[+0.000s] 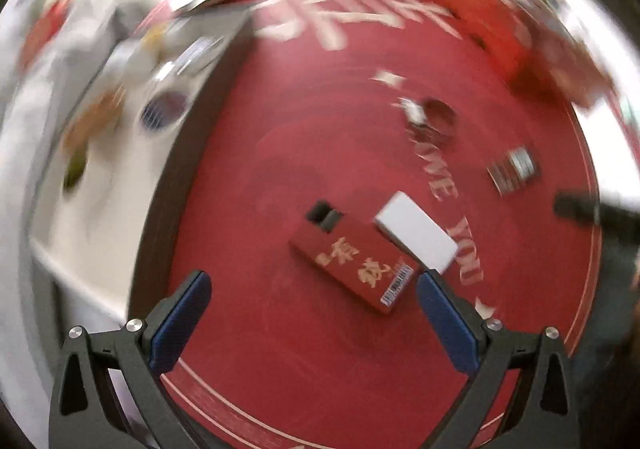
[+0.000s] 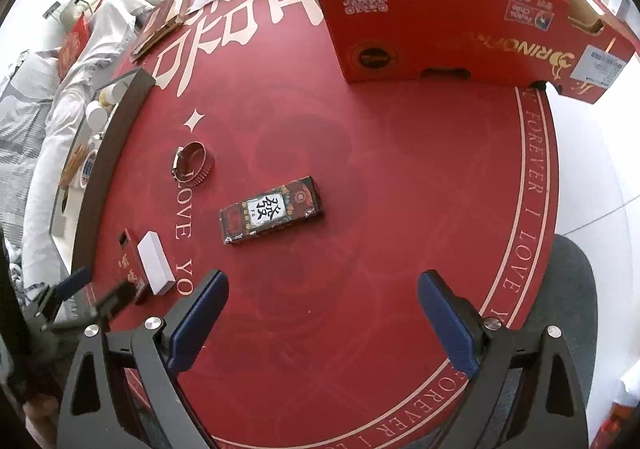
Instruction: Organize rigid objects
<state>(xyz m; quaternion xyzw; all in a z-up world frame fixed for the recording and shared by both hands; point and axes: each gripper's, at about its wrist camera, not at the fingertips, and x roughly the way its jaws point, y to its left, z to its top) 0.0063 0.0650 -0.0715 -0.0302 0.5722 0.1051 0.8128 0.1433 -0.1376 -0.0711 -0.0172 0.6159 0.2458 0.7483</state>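
Hanging over a round red table point(image 2: 360, 153), both tools point steeply down with their blue pads spread wide and nothing between them.

The left tool point(image 1: 312, 285) is above a red box point(image 1: 352, 269) with gold characters, which lies flat on the table just beyond its fingertips. A white box point(image 1: 416, 237) lies slanted against the red box's far side, touching it. A small black piece point(image 1: 324, 213) sits at the red box's far end; what it is cannot be told. This view is smeared with motion blur, so the things further off are hard to read: a metal ring point(image 1: 436, 117) and a dark patterned box point(image 1: 514, 169) lie well apart on the table.

The right tool point(image 2: 322, 287) is over bare red cloth. In its sharper view the dark box lies flat near the table's middle, ahead of the pads, with a white label bearing a black character. The ring stands to its left, apart from it. The red and white boxes lie together near the left edge, beside the left tool. A large red carton point(image 2: 460, 37) holding cups and packets stands at the far side.
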